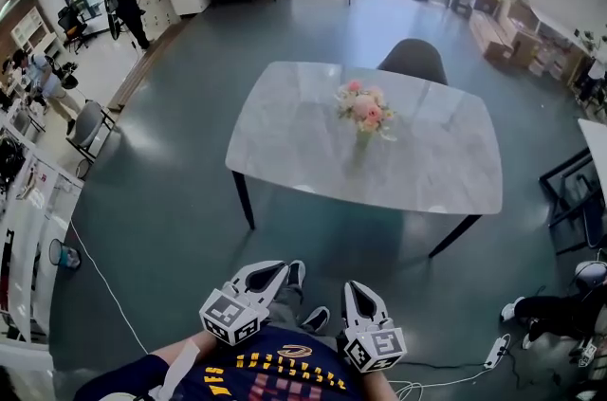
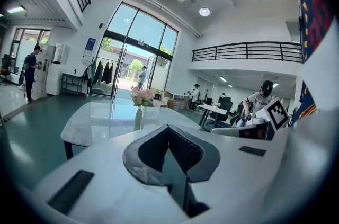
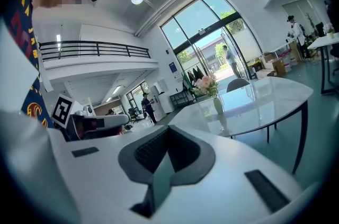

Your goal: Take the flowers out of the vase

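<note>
Flowers are sitting in the vase mid-table, so basically 0 done. The left gripper and right gripper are both clenched on nothing, well short of it. The reach, grab and lift are all left.
</note>
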Tool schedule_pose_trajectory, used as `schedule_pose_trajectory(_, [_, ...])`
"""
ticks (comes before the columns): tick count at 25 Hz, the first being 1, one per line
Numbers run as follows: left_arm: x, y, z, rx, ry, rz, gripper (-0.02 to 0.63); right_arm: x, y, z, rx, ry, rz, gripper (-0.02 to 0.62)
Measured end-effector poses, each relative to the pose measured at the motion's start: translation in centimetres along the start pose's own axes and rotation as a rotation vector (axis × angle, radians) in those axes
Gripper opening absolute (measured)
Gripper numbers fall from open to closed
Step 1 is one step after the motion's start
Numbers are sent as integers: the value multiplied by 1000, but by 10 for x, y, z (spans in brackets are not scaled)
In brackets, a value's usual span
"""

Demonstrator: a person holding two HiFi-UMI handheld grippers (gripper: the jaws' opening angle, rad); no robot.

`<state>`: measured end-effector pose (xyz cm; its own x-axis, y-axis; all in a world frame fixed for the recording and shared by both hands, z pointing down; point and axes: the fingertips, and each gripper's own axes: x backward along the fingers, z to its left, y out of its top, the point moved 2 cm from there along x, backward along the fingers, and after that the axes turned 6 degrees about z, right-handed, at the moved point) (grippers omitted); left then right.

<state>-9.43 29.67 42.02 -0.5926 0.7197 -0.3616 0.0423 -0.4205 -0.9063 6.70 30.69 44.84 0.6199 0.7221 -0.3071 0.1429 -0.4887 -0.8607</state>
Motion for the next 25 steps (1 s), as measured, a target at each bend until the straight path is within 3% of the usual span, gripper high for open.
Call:
schedule_pose_trajectory(7, [-37,22,13,-18,-72,-5,3,-20,20,-21,-3,-59,-6,5])
schedule_pose_trajectory(25, [-131,85,126,-3,-174,-13,2,-136,88,-60,26,-169,-9,5])
